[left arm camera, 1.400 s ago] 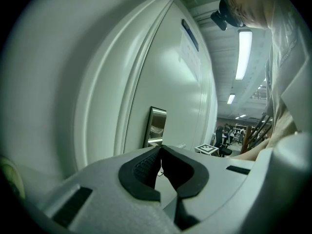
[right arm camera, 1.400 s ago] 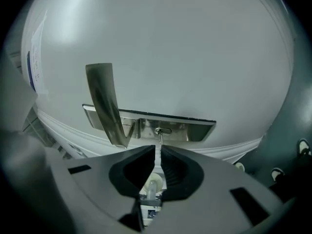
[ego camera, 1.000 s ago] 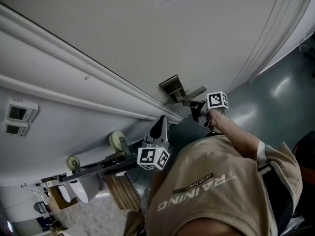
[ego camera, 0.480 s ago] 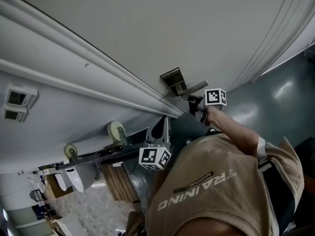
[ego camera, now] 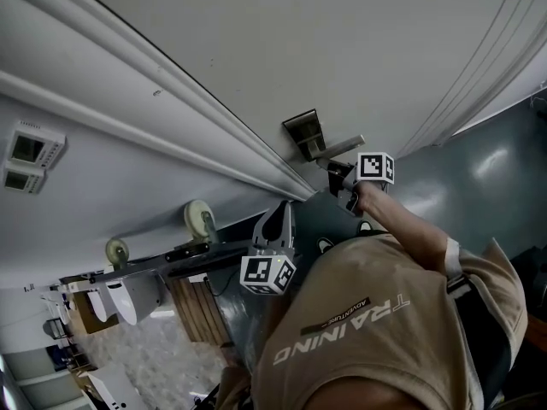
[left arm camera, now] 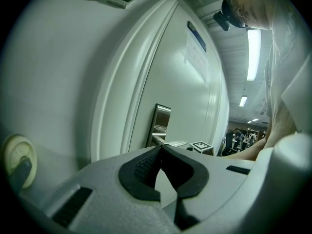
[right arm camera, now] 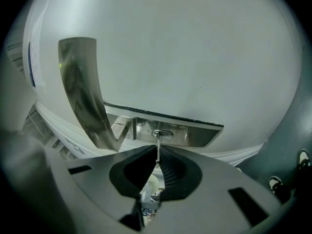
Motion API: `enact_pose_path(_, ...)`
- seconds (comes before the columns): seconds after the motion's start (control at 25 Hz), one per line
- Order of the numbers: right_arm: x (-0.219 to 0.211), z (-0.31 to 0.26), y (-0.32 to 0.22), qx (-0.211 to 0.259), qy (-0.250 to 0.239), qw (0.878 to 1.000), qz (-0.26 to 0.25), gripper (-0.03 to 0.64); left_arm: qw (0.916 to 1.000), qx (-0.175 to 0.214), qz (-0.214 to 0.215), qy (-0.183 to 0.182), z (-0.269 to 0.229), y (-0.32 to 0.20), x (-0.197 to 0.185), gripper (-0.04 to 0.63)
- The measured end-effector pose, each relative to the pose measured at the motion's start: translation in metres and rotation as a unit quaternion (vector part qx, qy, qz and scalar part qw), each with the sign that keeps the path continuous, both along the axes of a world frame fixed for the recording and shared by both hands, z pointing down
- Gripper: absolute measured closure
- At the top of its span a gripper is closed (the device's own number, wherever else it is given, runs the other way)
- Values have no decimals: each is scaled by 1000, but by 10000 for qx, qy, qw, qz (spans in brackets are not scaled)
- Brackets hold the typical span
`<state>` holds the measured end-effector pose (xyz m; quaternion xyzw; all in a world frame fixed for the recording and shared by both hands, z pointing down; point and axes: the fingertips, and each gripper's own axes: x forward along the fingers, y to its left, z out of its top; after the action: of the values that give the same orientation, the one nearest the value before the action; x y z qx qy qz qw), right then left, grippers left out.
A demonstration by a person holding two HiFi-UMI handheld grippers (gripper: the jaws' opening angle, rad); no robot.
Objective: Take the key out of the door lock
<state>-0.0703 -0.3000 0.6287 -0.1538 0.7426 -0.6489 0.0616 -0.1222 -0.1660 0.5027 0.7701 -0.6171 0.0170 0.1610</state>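
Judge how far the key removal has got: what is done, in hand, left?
Done: the right gripper is shut on the thin silver key. In hand: withdrawal; the key sits in the keyhole of the steel lock plate. Left: drawing it clear. The left gripper is shut and empty.

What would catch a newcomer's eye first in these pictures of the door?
The right gripper, up at the white door, has its tongs shut on the thin key sticking from the lock cylinder in the steel plate, beside the lever handle. The left gripper hangs lower, tongs closed on nothing.
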Motion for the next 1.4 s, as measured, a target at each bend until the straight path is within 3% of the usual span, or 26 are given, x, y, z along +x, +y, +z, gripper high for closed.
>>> enact_pose_path(1.0, 4, 0, 6, -75, -48, 9997, 212, 589, 10000, 42, -58, -12, -2, 10, -10, 586)
enact_pose_path(1.4, 19, -10, 34, 322, -125, 9994, -96, 589, 9999, 87, 79, 43, 0, 12, -4, 586)
